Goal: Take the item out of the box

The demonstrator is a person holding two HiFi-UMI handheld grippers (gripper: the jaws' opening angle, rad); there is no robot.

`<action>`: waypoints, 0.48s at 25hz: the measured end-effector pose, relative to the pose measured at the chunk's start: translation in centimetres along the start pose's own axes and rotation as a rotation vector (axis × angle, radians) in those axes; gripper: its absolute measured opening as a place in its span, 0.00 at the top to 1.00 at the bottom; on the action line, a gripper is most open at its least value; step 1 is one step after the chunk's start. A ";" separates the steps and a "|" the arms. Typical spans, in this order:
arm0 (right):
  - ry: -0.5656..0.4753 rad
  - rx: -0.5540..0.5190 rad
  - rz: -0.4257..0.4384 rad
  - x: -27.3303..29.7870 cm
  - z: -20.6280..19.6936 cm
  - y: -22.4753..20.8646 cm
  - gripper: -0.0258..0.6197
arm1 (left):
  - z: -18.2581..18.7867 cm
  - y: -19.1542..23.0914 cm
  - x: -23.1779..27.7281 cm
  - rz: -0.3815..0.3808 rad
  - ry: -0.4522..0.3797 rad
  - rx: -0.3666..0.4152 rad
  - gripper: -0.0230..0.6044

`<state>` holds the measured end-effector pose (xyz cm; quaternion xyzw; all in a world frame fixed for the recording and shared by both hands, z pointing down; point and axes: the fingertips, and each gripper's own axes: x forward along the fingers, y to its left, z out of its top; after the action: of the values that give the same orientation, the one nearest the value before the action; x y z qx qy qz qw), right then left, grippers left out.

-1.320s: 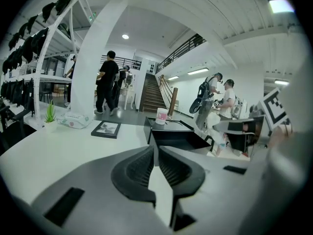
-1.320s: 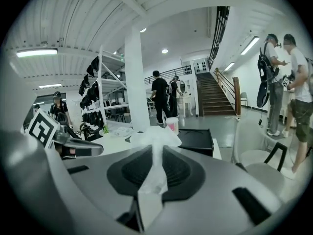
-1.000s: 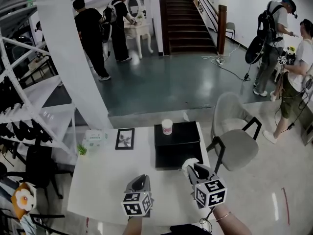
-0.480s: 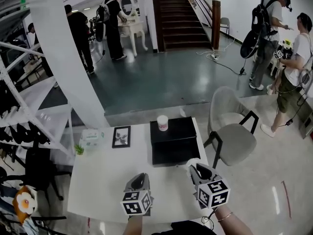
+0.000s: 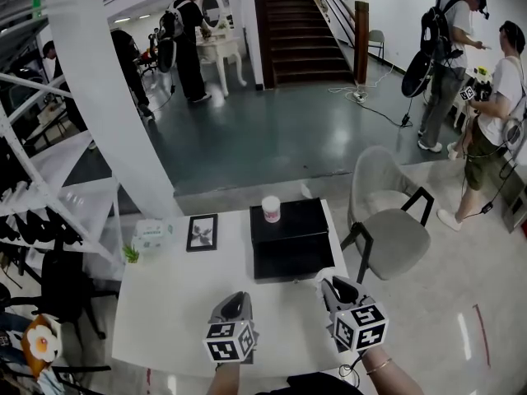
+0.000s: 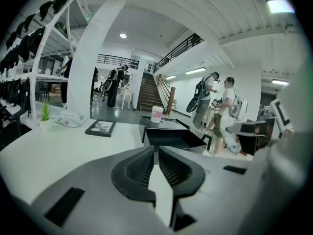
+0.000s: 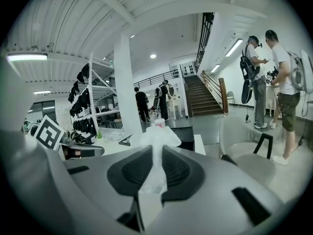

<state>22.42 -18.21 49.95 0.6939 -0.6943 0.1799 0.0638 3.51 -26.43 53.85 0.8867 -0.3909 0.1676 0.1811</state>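
Person in black [image 5: 130, 60] had drifted further back, we had the right gripper [image 5: 333, 286] clamped on a soft crumpled white tissue [image 7: 155, 137] near the matte black box [image 5: 292, 245], left gripper [image 5: 237, 304] closed, empty

The cup [image 5: 271, 208] sits on the box [image 5: 293, 247], picture frame [image 5: 202, 232] at left.

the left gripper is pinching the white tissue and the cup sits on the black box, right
Not quite: the right gripper pinches the white tissue, as the right gripper view shows. The cup does sit on the black box.
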 end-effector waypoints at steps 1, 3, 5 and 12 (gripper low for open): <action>0.001 -0.006 -0.002 0.1 0.0 0.0 0.87 | 0.0 0.0 0.1 0.000 0.001 0.000 0.92; 0.004 -0.020 -0.006 0.2 0.0 0.0 0.87 | 0.1 0.1 0.2 -0.001 0.004 0.001 0.92; 0.006 -0.025 -0.007 0.3 -0.1 0.0 0.87 | 0.0 0.1 0.3 -0.001 0.007 0.000 0.92; 0.011 -0.021 -0.011 0.6 -0.4 -0.1 0.87 | -0.2 0.4 0.5 0.001 0.011 -0.003 0.92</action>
<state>22.48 -18.65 50.51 0.6961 -0.6920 0.1758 0.0758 3.53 -26.91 54.38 0.8854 -0.3904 0.1722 0.1845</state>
